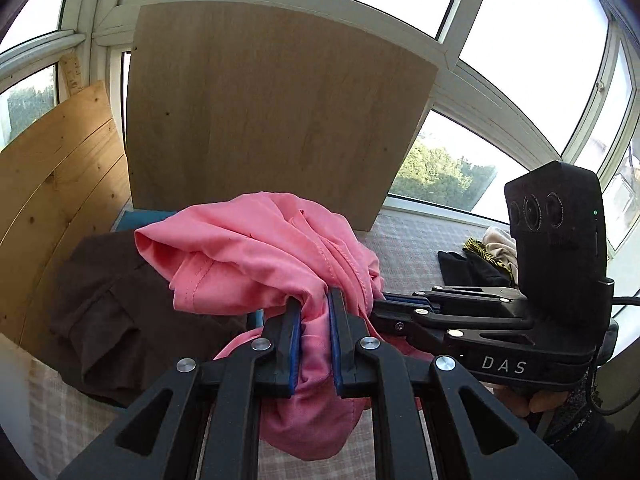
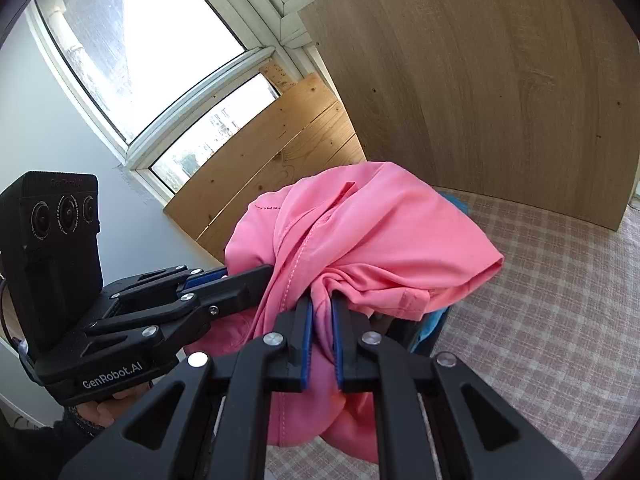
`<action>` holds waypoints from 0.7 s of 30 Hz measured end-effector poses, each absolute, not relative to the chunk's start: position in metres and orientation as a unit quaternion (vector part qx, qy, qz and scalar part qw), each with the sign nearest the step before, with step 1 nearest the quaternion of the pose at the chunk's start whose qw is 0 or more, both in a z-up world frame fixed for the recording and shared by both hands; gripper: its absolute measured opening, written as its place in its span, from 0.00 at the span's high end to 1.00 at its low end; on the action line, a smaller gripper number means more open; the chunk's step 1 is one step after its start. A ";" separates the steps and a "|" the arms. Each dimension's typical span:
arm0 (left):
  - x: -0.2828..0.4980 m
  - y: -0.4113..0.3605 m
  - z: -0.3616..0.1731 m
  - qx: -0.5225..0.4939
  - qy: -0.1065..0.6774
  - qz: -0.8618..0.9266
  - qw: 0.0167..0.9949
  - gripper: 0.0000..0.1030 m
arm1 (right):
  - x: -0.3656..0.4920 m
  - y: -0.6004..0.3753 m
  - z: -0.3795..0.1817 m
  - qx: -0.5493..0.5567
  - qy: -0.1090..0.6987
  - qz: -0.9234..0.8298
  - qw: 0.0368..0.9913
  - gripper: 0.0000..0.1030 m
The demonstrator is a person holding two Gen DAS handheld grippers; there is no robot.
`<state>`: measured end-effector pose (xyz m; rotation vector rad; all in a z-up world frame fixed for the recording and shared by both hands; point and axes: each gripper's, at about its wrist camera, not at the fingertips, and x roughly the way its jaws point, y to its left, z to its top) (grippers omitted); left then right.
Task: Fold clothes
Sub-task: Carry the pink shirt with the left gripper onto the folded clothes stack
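Left wrist: bunched pink garment [image 1: 256, 256] hanging crumpled

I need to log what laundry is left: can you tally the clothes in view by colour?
Pink: 1, the pink garment held in both sets of jaws
Brown: 1, the brown garment on the checked cover
Blue: 1, the blue item under the pink one
Far mixed pile: count unclear
Total: 3 clear pieces

Bright daylight through blown-out windows [image 1: 520, 40]; sharp, with fisheye-bent edges
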<state>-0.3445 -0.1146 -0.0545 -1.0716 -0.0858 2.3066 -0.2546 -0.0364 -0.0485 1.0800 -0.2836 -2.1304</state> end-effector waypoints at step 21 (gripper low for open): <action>-0.478 -0.309 -0.186 -0.508 -0.042 0.820 0.260 0.83 | -0.289 -0.087 -0.123 0.519 -0.122 -0.803 0.265 0.84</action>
